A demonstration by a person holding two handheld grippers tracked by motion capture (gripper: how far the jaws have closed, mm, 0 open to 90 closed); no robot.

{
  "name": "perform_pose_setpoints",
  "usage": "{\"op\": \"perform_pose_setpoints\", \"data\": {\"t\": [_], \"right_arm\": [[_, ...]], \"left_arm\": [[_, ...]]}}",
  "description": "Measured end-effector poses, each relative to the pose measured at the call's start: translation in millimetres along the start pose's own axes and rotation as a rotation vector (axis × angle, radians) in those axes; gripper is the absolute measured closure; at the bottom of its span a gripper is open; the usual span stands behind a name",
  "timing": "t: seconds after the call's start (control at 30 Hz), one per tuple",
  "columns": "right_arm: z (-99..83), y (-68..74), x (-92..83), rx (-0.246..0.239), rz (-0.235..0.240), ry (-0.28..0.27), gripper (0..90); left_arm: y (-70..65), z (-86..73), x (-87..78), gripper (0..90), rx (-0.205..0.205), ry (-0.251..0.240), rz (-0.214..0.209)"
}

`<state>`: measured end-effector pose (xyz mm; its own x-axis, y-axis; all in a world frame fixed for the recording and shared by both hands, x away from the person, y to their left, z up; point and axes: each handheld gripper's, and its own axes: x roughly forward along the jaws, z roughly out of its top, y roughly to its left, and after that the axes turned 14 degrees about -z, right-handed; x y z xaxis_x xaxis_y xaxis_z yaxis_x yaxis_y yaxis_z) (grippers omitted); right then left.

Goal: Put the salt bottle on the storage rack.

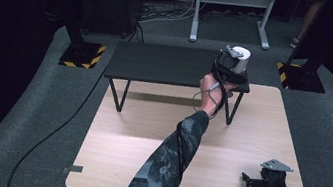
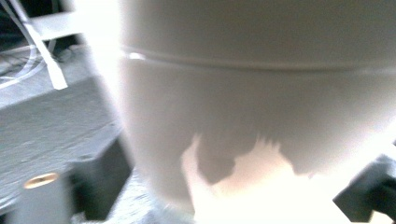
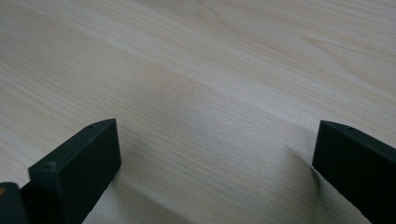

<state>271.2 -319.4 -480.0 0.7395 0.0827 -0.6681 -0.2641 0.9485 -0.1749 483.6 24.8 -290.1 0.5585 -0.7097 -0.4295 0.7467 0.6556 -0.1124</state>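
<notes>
Your left gripper (image 1: 230,63) sits in front of the white cup (image 1: 239,58) at the shelf's (image 1: 159,63) 3 o'clock end, so in the high view you cannot tell how its jaws stand or whether they touch the cup. In the left gripper view the cup (image 2: 261,102) is blurred, overexposed low down, and cut off at the top, right and bottom edges. Your sleeve (image 1: 168,164) runs off the bottom edge at 6 o'clock. In the right gripper view both jaws are cut by the bottom edge, and the desk (image 3: 196,79) runs past every side.
</notes>
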Motion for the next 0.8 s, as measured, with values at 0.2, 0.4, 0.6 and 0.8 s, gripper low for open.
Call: {"op": "perform_pose_setpoints", "data": {"t": [0.2,0.4,0.6,0.8], "right_arm": [[-0.1,-0.5,0.5,0.004,0.002,0.000,0.0],[0.6,-1.4,0.8,0.012,0.007,0.007,0.0],[0.8,-2.0,1.1,0.013,0.009,0.009,0.0],[0.8,-1.8,1.0,0.014,0.007,0.009,0.0]], "left_arm": [[0.7,-8.4,-39.1,0.5,0.008,-0.041,-0.006],[-1.4,-34.8,-93.8,0.1,0.056,-0.031,-0.001],[-4.8,-97.2,-154.4,0.1,0.080,0.010,0.043],[-8.0,-164.6,-187.9,0.2,0.036,0.067,0.108]]}}
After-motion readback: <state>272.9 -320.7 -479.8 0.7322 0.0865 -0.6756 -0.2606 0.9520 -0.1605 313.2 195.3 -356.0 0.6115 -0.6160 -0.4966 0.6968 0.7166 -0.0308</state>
